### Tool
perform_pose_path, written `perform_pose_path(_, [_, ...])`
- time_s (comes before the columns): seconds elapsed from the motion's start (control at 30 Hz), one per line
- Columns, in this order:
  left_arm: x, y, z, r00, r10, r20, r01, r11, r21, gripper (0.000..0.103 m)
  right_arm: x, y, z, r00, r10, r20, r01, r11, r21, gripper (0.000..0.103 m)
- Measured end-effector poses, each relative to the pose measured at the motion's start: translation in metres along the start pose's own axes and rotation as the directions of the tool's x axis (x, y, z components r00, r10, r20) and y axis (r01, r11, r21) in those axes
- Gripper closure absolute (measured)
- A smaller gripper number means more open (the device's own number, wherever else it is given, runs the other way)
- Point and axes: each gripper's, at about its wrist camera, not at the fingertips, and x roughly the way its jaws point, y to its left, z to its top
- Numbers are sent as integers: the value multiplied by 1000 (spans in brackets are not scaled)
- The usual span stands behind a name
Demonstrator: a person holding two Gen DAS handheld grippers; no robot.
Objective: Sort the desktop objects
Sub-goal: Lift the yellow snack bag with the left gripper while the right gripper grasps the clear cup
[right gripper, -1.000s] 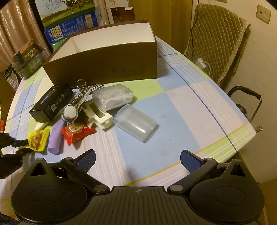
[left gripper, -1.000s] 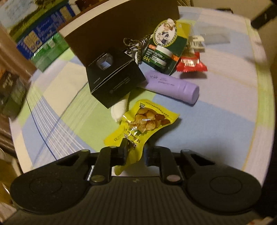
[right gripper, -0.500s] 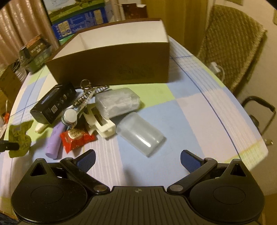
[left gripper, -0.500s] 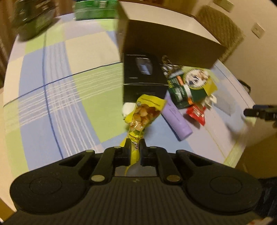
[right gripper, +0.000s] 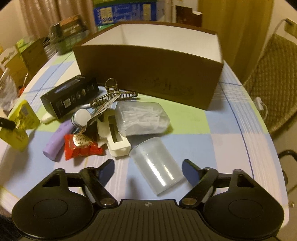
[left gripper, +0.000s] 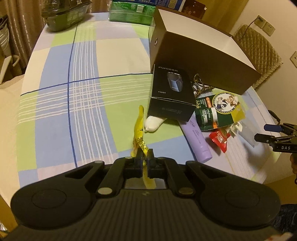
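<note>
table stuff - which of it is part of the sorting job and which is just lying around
Part of the job:
- yellow snack packet, pinched in the left gripper
- clear plastic cup, on its side between the open right gripper fingers
- brown box
- black shaver box
- purple tube
- red candy
- hair claw

Just lying about:
- green carton
- quilted chair

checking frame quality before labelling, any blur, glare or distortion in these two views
Left wrist view: warm dim light, fisheye bends the checked tablecloth, right edge smeared. Right wrist view: soft motion blur, a glare streak on the clear plastic cup, brown cardboard box bowed.
</note>
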Motion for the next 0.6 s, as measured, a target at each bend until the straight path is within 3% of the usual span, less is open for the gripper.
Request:
perform_pose_path(0.33, [12,-22,1,999,54,-3,-54,998,31,99,25,-7,11,999,30,-40,-33,995,-93,32])
perform_pose_path(0.47, [22,-24,0,996,91,-14,-90,996,12,87,28,-10,12,998,42,-52,-47,994,-100,32])
perform_pose_path(0.6, [34,-25,-1,994,111,-21,-111,994,-7,85,30,-13,12,997,46,-62,-53,992,-111,32])
